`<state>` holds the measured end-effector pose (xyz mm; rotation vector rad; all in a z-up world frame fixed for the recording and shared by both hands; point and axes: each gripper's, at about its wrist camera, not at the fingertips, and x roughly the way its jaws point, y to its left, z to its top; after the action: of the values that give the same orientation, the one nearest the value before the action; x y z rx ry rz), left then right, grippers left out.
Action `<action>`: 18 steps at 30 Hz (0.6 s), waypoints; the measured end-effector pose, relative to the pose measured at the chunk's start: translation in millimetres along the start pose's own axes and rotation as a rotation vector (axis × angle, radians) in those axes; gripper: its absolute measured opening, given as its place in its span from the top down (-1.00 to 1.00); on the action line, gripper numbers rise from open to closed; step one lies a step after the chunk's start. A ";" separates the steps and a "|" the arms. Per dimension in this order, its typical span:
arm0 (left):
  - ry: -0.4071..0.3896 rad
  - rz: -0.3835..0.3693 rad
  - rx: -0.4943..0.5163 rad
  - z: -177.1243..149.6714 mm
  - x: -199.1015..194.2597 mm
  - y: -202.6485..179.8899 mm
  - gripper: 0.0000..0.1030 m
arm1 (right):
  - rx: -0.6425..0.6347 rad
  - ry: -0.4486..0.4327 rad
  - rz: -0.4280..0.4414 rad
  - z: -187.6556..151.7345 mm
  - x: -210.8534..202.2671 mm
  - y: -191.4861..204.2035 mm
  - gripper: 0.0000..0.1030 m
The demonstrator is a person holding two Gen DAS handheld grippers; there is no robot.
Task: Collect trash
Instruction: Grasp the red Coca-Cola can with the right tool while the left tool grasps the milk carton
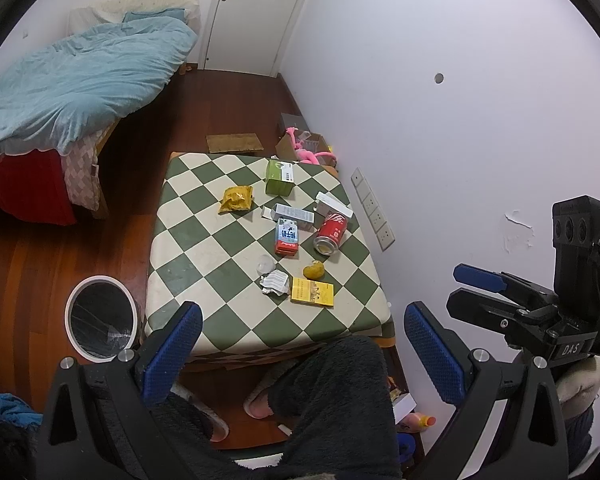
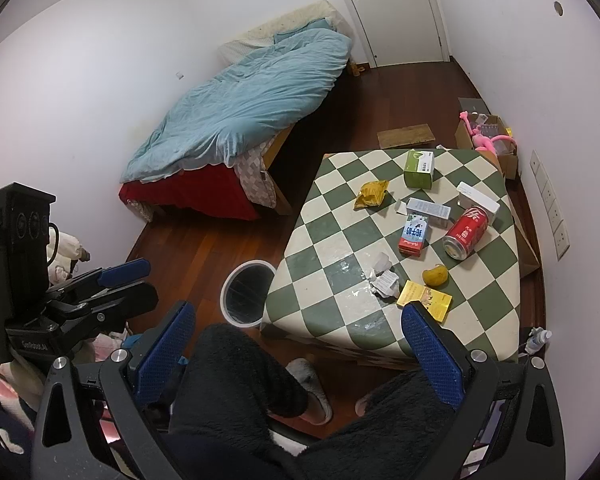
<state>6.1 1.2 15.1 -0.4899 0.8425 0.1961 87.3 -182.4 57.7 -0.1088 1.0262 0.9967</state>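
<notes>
Blue-padded left tool [image 1: 302,354] spread wide, empty; right tool [image 2: 298,354] likewise, both above checkered table [image 1: 204,248].

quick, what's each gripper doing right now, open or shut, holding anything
Left gripper: open, blue-padded fingers wide apart, holding nothing, above the green-and-white checkered table.
Right gripper: open, holding nothing.

Even, soft indoor light, no hard shadows; glare streaks the checkered tabletop [image 2: 352,276] (right wrist view). Strong fisheye bending, dark vignetted corners.
</notes>
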 end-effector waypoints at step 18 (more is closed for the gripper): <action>-0.059 0.363 0.018 16.8 56.2 17.7 -1.00 | 0.120 -0.076 -0.073 8.6 12.7 -17.9 -1.00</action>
<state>47.9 23.5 -23.8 -0.3091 0.8700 0.5335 107.9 -180.3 46.5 -0.0088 1.0028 0.8647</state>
